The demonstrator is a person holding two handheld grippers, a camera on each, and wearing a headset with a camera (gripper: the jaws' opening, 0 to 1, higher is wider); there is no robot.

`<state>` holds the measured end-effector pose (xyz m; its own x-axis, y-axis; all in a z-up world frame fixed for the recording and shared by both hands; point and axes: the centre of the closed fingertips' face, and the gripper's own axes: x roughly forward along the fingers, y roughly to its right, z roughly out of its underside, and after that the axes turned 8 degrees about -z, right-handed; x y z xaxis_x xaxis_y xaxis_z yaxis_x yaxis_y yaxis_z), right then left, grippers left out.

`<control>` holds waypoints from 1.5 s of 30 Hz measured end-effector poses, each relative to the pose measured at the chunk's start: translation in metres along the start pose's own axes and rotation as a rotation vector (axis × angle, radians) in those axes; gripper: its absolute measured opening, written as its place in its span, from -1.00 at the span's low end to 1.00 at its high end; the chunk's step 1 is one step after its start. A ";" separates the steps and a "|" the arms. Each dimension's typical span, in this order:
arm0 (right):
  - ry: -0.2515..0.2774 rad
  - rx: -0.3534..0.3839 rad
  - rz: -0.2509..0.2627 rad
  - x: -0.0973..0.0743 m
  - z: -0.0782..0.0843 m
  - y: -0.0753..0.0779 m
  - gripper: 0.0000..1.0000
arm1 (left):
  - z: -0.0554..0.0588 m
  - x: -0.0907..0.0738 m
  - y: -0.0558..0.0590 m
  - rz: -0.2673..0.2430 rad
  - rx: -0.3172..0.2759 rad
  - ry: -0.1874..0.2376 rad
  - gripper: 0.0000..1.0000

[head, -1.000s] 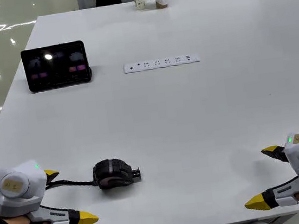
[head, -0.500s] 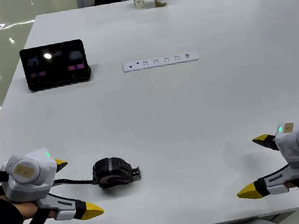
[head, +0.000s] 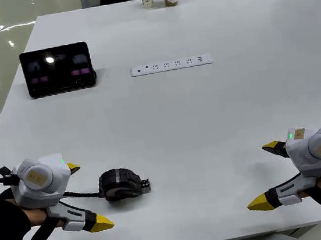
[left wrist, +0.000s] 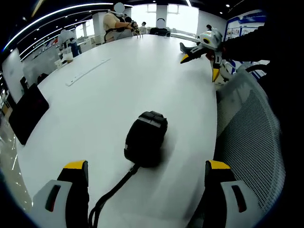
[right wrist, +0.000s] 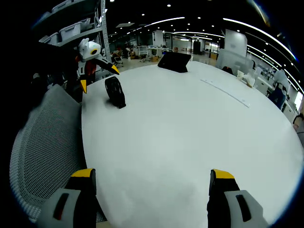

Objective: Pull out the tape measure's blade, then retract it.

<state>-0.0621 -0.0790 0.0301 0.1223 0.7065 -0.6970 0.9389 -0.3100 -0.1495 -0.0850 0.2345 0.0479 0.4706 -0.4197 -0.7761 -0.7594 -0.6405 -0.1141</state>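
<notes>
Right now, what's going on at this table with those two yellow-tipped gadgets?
A person holds a two-jaw gripper in each hand over a white workbench. The left gripper points at a black tape measure lying just ahead of it, jaws open and not touching the case. The right gripper is off to the other side, also open and holding nothing. The blade is not pulled out yet. Farther back lie a tablet and a power strip.

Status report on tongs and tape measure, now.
Left yellow-tipped tongs open, empty, beside black round tape measure, not extended. Right tongs open, empty, far off. Black strap lies between left jaws.
</notes>
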 end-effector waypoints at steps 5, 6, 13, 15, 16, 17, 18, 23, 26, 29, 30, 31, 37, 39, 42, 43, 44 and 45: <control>-0.007 -0.025 0.000 0.002 -0.004 0.004 0.99 | -0.007 0.004 -0.004 0.002 0.023 0.003 0.98; -0.005 -0.033 0.006 0.002 -0.005 0.005 0.99 | -0.008 0.004 -0.004 0.004 0.029 0.003 0.98; 0.008 -0.058 0.006 0.008 -0.019 0.011 0.99 | -0.022 0.009 -0.003 0.013 0.116 0.014 0.98; 0.019 -0.072 0.006 0.011 -0.025 0.011 0.99 | -0.025 0.011 -0.002 0.019 0.136 0.012 0.98; 0.019 -0.077 -0.003 0.012 -0.027 0.011 0.99 | -0.026 0.011 -0.001 0.021 0.145 0.009 0.98; 0.018 -0.081 -0.017 0.015 -0.030 0.009 0.99 | -0.027 0.012 0.000 0.025 0.156 0.008 0.98; 0.019 -0.088 -0.021 0.016 -0.032 0.008 0.99 | -0.028 0.012 0.001 0.028 0.165 0.008 0.98; 0.002 -0.133 -0.057 0.028 -0.041 0.002 0.99 | -0.033 0.015 0.006 0.052 0.209 0.011 0.96; -0.009 -0.148 -0.070 0.034 -0.044 0.002 0.99 | -0.032 0.017 0.008 0.065 0.235 0.000 0.92; -0.002 -0.159 -0.067 0.038 -0.052 0.004 0.99 | -0.033 0.019 0.010 0.080 0.258 -0.008 0.90; 0.005 -0.164 -0.072 0.039 -0.055 0.004 0.99 | -0.033 0.020 0.010 0.082 0.268 -0.011 0.89; 0.006 -0.164 -0.075 0.041 -0.057 0.004 0.99 | -0.033 0.021 0.010 0.084 0.272 -0.013 0.88; 0.011 -0.161 -0.106 0.056 -0.066 0.000 0.99 | -0.034 0.030 0.012 0.113 0.280 -0.037 0.81; 0.009 -0.168 -0.115 0.061 -0.068 -0.002 0.99 | -0.034 0.032 0.012 0.116 0.282 -0.041 0.78; -0.001 -0.174 -0.130 0.069 -0.071 -0.006 0.99 | -0.033 0.037 0.011 0.121 0.282 -0.049 0.75; 0.004 -0.174 -0.132 0.070 -0.072 -0.007 0.99 | -0.033 0.038 0.011 0.122 0.279 -0.050 0.74; 0.009 -0.173 -0.136 0.071 -0.074 -0.009 0.99 | -0.033 0.039 0.011 0.124 0.273 -0.049 0.71; 0.015 -0.170 -0.142 0.074 -0.076 -0.010 0.99 | -0.033 0.040 0.012 0.128 0.264 -0.047 0.69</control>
<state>-0.0383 0.0248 0.0339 -0.0116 0.7452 -0.6667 0.9876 -0.0957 -0.1241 -0.0602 0.1888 0.0358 0.3470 -0.4520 -0.8218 -0.9046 -0.3926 -0.1660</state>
